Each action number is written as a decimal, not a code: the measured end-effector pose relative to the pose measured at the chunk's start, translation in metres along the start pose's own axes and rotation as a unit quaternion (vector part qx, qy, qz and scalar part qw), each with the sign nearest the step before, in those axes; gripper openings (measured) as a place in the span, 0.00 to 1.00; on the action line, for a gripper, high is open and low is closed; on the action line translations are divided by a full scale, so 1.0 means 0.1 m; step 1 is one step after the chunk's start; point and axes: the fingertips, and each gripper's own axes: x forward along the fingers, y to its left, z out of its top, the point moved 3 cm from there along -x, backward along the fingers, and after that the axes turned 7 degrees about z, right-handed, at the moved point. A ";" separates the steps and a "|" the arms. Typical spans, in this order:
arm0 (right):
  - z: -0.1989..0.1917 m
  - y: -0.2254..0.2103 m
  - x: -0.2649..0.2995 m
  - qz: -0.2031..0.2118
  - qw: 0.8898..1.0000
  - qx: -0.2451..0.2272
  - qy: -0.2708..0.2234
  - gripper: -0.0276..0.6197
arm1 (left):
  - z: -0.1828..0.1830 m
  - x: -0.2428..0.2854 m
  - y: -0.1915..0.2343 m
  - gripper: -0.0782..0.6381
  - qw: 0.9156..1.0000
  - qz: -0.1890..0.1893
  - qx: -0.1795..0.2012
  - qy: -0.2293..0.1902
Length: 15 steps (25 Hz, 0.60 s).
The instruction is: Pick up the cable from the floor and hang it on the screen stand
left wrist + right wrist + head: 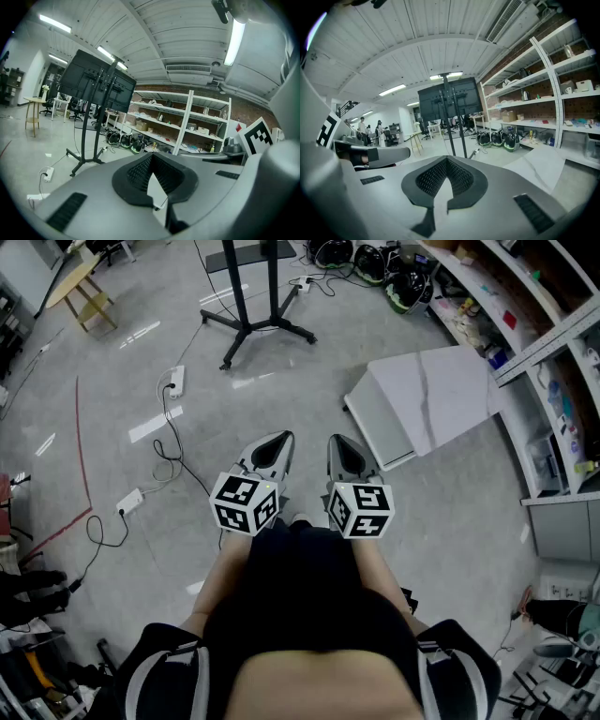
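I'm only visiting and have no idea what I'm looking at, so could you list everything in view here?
screen stand: one, black, on the floor far ahead
cable: one, black, snaking over the floor at left
power strips: two, white, on the floor along the cable
panel: one, pale grey, lying on the floor at right
helmets: several, black and green, on the floor near the shelves
shelves: one run, white, along the right side
stool: one, wooden, far left
left gripper: one, grey, held out in front, jaws together, empty
right gripper: one, grey, beside it, jaws together, empty
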 end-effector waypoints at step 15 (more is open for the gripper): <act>-0.10 -0.15 0.07 0.015 1.000 0.013 0.017 0.08 | -0.16 0.13 -0.09 0.11 0.999 0.024 -0.019 0.017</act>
